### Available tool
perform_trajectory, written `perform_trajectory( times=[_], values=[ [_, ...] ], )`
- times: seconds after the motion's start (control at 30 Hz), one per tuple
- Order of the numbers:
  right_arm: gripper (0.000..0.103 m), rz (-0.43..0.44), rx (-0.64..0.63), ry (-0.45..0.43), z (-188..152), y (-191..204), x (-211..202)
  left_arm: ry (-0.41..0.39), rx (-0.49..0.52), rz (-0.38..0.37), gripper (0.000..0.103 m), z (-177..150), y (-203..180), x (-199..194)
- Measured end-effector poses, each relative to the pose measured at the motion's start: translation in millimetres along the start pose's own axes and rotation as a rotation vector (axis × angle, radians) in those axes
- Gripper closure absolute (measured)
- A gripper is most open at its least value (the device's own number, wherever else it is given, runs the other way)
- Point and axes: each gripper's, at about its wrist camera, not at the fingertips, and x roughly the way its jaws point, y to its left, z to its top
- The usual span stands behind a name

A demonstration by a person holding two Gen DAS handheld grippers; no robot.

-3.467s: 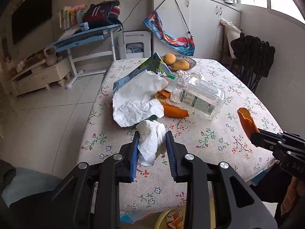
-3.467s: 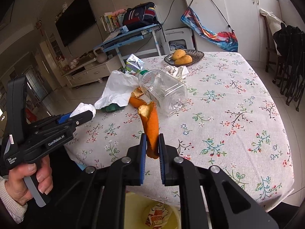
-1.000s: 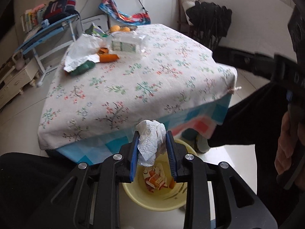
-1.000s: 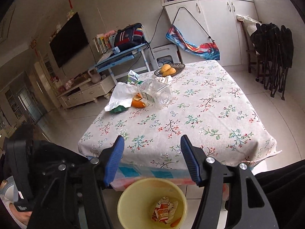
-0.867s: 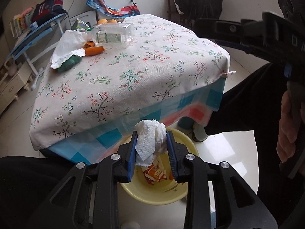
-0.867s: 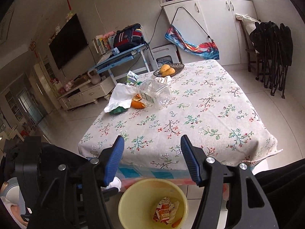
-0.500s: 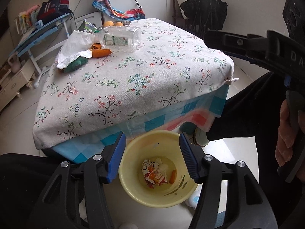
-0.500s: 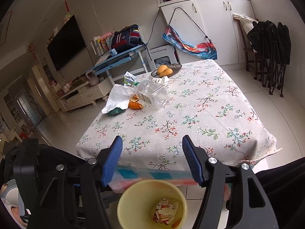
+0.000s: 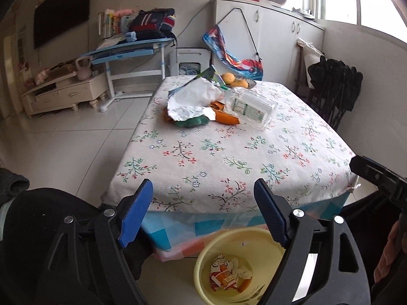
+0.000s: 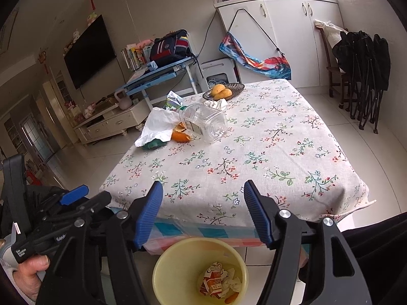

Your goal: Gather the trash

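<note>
Both grippers are empty: the left gripper [image 9: 203, 211] hangs with its jaws spread wide, where a second ago it had a crumpled white tissue pinched over the bin, and the right gripper [image 10: 203, 211], which carried a strip of orange peel a few seconds back, is likewise wide open and holding nothing. Both loads have gone into the yellow bin [image 10: 162, 274] on the floor at the near edge of the table [image 9: 254, 152], so one round of the collecting looks finished and both hands are free for the next. The bin holds a torn red-and-white wrapper [image 10: 215, 280], the white tissue [image 10: 232, 283] just beside it and a bit of orange peel [image 10: 230, 298] near its lower wall. The rest of the trash lies far across the table on the left: a big crumpled white paper [image 9: 193, 99] over something dark green, more orange peel [image 9: 226, 118] touching an empty clear plastic bottle [image 9: 249, 106] on its side, and a green carton behind. A dark bowl [image 10: 235, 86] at the far edge holds yellow fruit [image 10: 221, 92], probably not trash
</note>
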Motion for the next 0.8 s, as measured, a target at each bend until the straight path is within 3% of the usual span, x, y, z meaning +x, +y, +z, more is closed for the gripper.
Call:
perform_trajectory(
  times=[0.37, 0.8],
  values=[
    [0.035, 0.007, -0.025, 0.026, -2, 4, 4, -0.027, -0.025, 0.013, 0.024, 5, 6, 1],
    [0.027, 0.048, -0.17, 0.091, 38, 26, 45, 0.002, -0.007, -0.049, 0.02, 76, 39, 43]
  ],
)
